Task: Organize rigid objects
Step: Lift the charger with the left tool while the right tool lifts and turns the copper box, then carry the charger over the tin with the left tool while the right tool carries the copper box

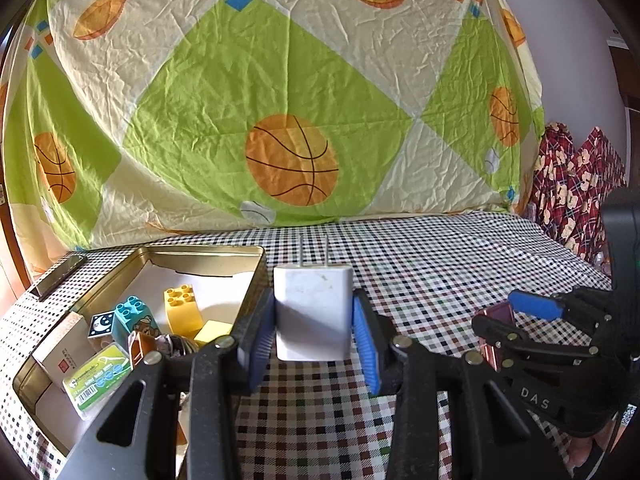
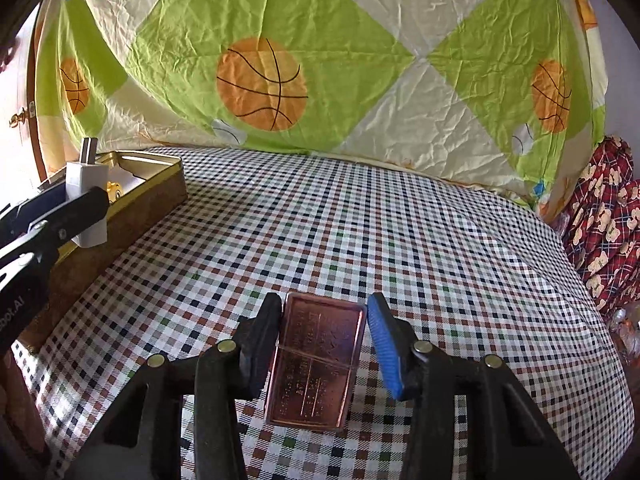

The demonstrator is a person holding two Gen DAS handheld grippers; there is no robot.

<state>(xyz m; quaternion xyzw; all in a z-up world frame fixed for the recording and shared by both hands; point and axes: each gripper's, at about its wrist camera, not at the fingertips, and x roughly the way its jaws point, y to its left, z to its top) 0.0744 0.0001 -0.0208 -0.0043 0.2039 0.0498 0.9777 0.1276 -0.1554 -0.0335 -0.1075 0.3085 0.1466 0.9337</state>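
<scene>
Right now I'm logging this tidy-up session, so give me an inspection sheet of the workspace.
Surface: checked tablecloth, flat.
Job's things: white charger; copper lighter lying on the cloth; gold tin holding toy blocks, small boxes.
Clutter: dark flat item beside the tin.
Grippers: left claw shut on the charger beside the tin; right claw around the lighter, blue pad not touching.
Cables: nothing seen.
Surroundings: basketball-print sheet, red patterned fabric.
</scene>
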